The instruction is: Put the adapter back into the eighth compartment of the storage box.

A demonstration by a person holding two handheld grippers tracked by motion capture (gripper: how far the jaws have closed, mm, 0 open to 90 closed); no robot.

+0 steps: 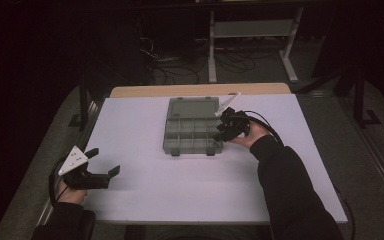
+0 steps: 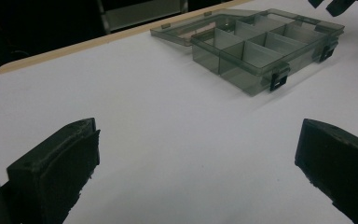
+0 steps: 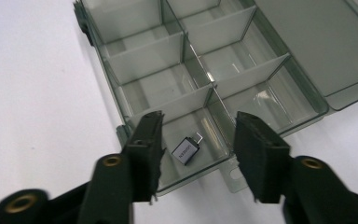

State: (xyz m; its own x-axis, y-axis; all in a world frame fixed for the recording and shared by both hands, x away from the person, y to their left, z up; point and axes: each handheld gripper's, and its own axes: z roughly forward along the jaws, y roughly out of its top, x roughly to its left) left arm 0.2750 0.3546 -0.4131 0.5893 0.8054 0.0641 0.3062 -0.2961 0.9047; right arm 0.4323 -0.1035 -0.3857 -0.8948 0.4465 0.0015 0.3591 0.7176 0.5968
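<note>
A: Rt gripper point(image 1: 220, 131) – status?
B: At the rt end of the box point(image 1: 192, 126), front corner. Jaws part-open, nothing pinched. In the right gripper view point(image 3: 196, 154) they straddle the front-corner compartment, pads clear of its walls.
A: The adapter?
B: Small silver adapter point(image 3: 186, 150) lying flat on the floor of that compartment, plug end toward the divider. Not touching either jaw.
A: Box itself?
B: Smoky clear organizer, lid point(image 1: 192, 107) swung open flat toward the far edge of the tabletop point(image 1: 145, 195). Sits abt mid-table, nearer the far edge. Other compartments – can't see contents.
A: Lft gripper point(image 1: 105, 162)?
B: Near the front-left corner of the tabletop, well apart from the box. Jaws wide, bare table betw. them point(image 2: 196, 154).
</note>
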